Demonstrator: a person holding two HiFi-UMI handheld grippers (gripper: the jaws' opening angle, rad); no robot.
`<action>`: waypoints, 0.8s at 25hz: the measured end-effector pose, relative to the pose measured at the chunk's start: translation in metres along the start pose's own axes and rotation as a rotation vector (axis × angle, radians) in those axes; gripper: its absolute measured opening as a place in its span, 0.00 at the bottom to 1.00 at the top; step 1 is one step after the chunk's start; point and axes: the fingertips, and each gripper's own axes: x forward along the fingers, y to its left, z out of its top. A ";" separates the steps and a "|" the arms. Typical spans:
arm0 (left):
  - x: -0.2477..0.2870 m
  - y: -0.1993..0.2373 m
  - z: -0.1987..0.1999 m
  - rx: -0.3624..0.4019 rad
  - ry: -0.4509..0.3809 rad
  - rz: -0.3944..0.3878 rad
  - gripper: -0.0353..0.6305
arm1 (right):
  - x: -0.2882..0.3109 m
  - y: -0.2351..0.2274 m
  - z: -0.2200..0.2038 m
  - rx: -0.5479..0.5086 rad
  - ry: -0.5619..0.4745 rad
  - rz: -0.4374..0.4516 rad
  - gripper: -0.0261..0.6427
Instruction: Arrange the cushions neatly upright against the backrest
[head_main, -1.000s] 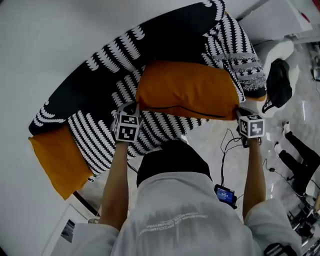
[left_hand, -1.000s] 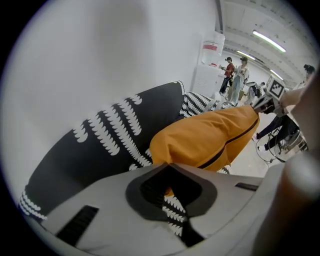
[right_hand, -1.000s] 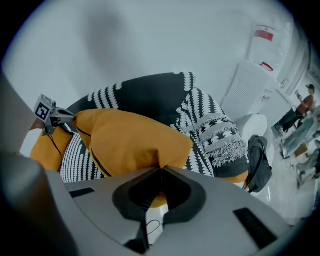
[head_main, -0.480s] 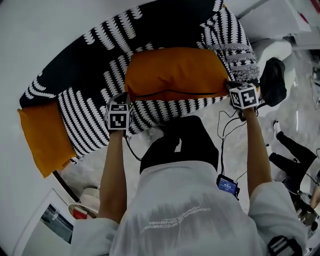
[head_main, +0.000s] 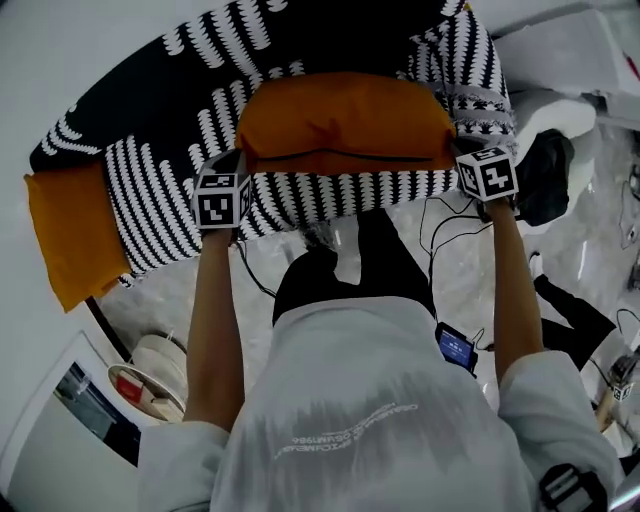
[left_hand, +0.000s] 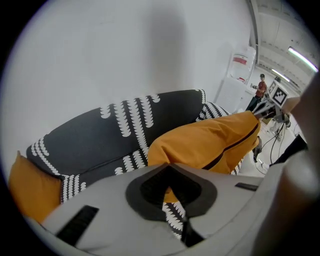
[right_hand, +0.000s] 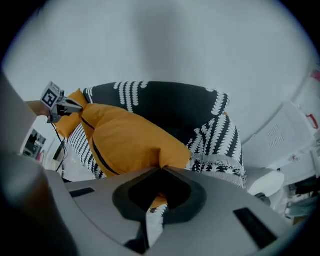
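An orange cushion (head_main: 345, 122) hangs above the seat of a black sofa with white patterns (head_main: 180, 85), held by its two lower corners. My left gripper (head_main: 238, 160) is shut on its left corner, and in the left gripper view the orange cushion (left_hand: 210, 140) stretches away from the jaws. My right gripper (head_main: 458, 155) is shut on the right corner; the orange cushion (right_hand: 125, 140) fills the middle of the right gripper view. A second orange cushion (head_main: 70, 235) leans at the sofa's left end. A patterned black-and-white cushion (head_main: 470, 70) sits at the right end.
The person's legs stand close to the sofa's front edge on a pale marbled floor (head_main: 180, 310). Cables (head_main: 440, 225) trail on the floor at the right. A black bag (head_main: 545, 175) lies right of the sofa. A white round stool (head_main: 150, 370) stands lower left.
Both grippers have carried the orange cushion farther toward the backrest and levelled it. The view has shifted, so the sofa sits higher in the head view.
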 end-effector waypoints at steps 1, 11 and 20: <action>0.002 -0.001 0.007 -0.012 -0.004 0.006 0.10 | 0.002 -0.007 0.007 -0.007 -0.003 0.007 0.06; 0.032 0.009 0.092 -0.127 -0.084 0.106 0.09 | 0.030 -0.081 0.101 -0.187 0.034 0.040 0.06; 0.055 0.042 0.136 -0.193 -0.096 0.184 0.09 | 0.065 -0.122 0.205 -0.251 -0.013 0.073 0.06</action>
